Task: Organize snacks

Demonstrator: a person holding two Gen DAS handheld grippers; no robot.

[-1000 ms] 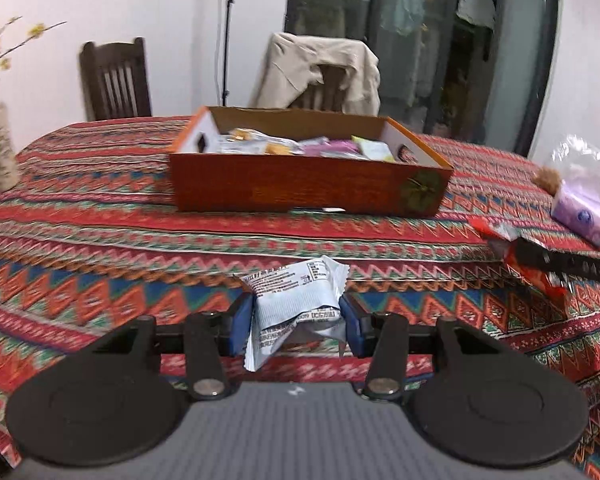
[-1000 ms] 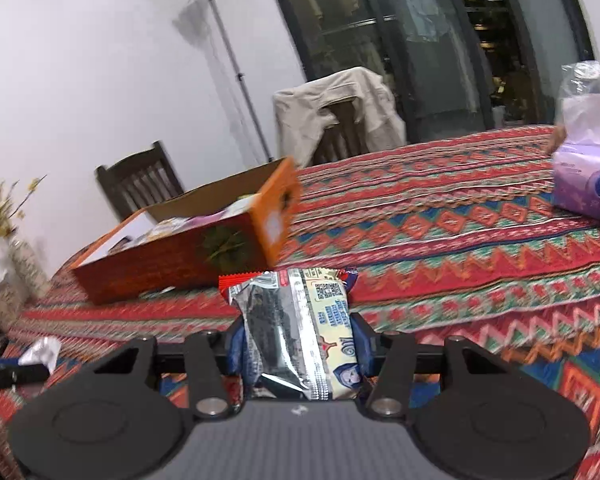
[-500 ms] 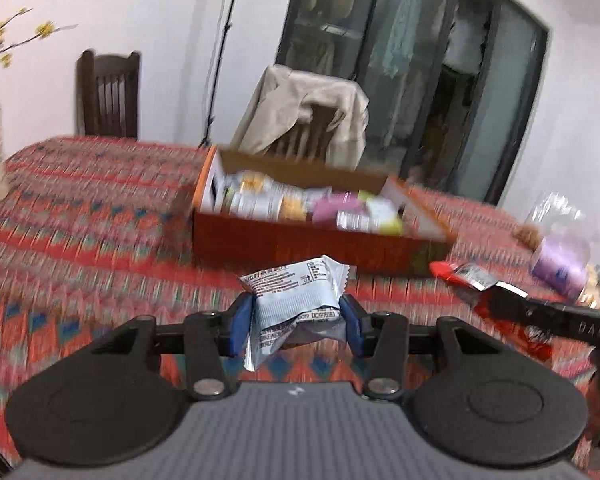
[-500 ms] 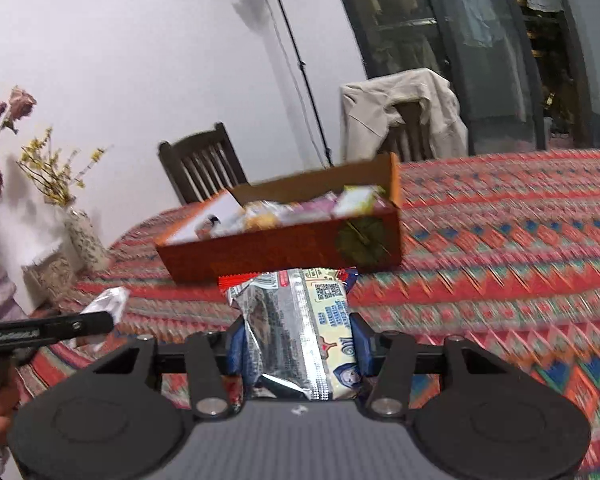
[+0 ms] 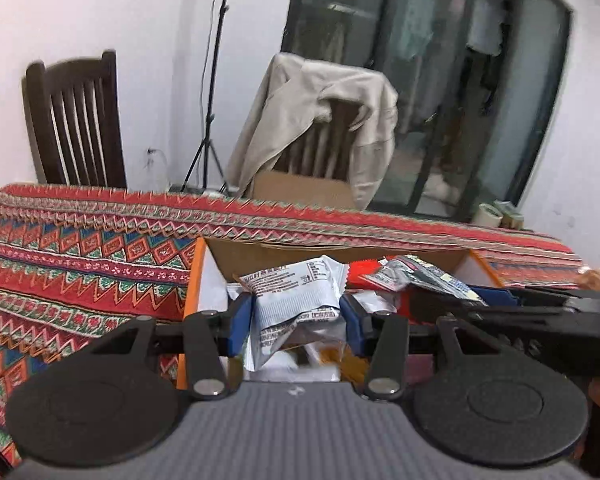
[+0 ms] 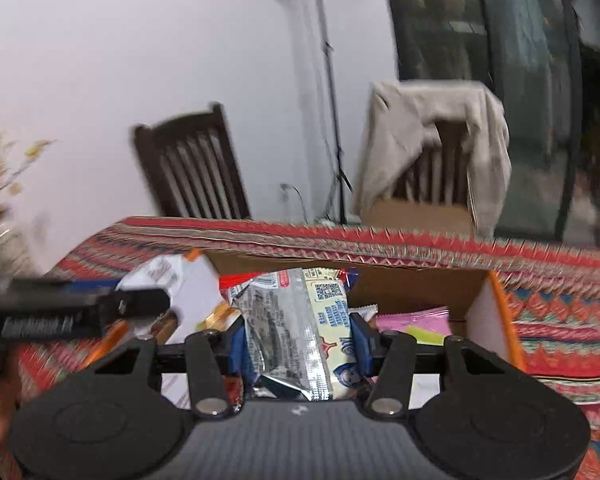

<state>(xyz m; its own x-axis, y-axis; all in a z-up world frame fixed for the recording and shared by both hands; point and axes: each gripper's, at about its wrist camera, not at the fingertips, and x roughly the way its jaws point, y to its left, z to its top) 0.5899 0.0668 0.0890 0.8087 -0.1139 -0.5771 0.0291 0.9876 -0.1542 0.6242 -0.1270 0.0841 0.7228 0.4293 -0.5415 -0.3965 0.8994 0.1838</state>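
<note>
Both tongs had travelled forward since the earlier frames: the orange box (image 5: 191, 280), then far ahead on the counter (image 5: 80, 248), now lay directly under them, at the lower middle of both views.

In the left wrist view, the left tongs (image 5: 296, 322) were clamped on a white snack packet (image 5: 296, 292) — its crumpled top stood up between the blue pads (image 5: 242, 320), in front of the brown far wall of the box. The right tongs (image 5: 496, 294) entered from the right edge of that frame, above the box, with a silver wrapper at their tip.

In the right wrist view, the right tongs (image 6: 300, 338) gripped a silver and cream snack bar (image 6: 296, 328), which stood upright between the pads, over the inside of the box. Pink and yellow packets (image 6: 416, 320) lay in the box at the right, beside its white inner wall. The left tongs (image 6: 140, 304) showed as a blurred dark bar at the left middle of the frame, with the white packet at their end.

Behind the counter stood a dark wooden chair (image 5: 76, 120) and a second chair with a beige jacket (image 5: 320, 116) over it — both in the upper half of the frames.
</note>
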